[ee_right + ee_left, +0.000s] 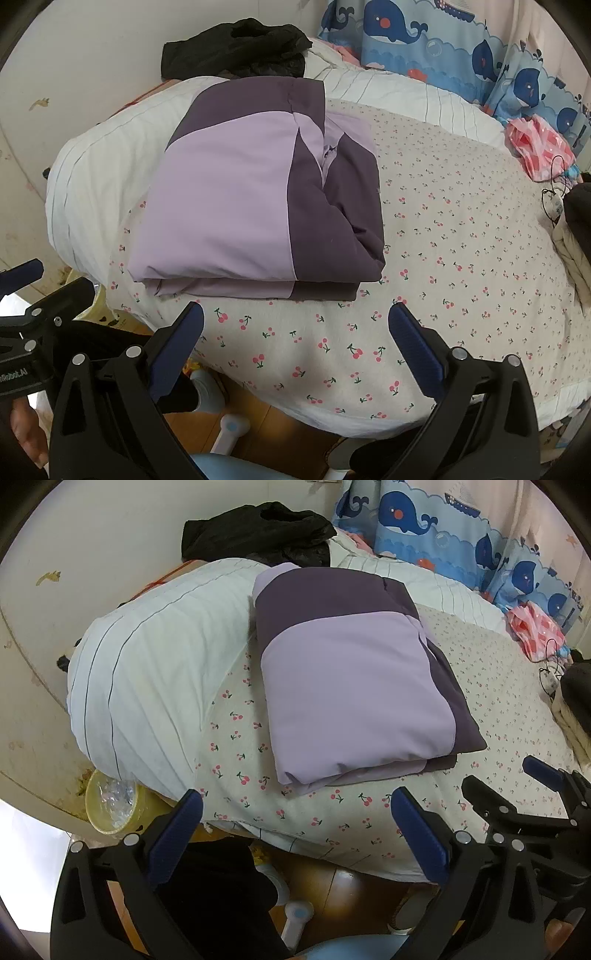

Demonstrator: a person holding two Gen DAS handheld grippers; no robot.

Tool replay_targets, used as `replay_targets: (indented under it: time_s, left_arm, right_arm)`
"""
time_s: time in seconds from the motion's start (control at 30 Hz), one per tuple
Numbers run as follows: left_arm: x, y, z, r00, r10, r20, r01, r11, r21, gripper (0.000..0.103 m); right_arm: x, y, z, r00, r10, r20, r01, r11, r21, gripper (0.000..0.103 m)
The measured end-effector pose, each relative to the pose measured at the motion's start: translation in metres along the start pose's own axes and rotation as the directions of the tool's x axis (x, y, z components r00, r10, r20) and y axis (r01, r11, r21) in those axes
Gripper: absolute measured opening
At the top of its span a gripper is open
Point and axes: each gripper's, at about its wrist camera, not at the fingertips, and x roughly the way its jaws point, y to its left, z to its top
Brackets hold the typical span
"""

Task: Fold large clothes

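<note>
On bed (461,229), folded purple jacket (258,206) (long axis running away)

Lilac-and-dark-purple jacket (255,206), cherry-print sheet (461,251), whale-patterned blue curtain (424,40)

The left wrist view looks forward and down from the near edge of the bed (480,686), between its own blue-tipped fingers (173,834); the right wrist view does likewise from a place further right, its fingers (177,347) low in the picture; both sit close and face the far wall; each catches the other gripper at its side; both share the folded purple garment (354,686) (251,199), the whale curtain (443,520) (443,37) and the black clothing (258,531) (236,44).
</note>
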Motion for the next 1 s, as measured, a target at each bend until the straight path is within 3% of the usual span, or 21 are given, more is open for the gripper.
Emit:
replay_targets:
  time_s: [1.0]
  left_arm:
    - [0.0003, -0.0088, -0.0034, 0.998, 0.055, -0.002, -0.055, 0.998, 0.025, 0.098]
  right_arm:
    - [0.0075, -0.0026, -0.0036, 1.0, 0.002, -0.016, -0.002, 1.0, 0.009, 0.097]
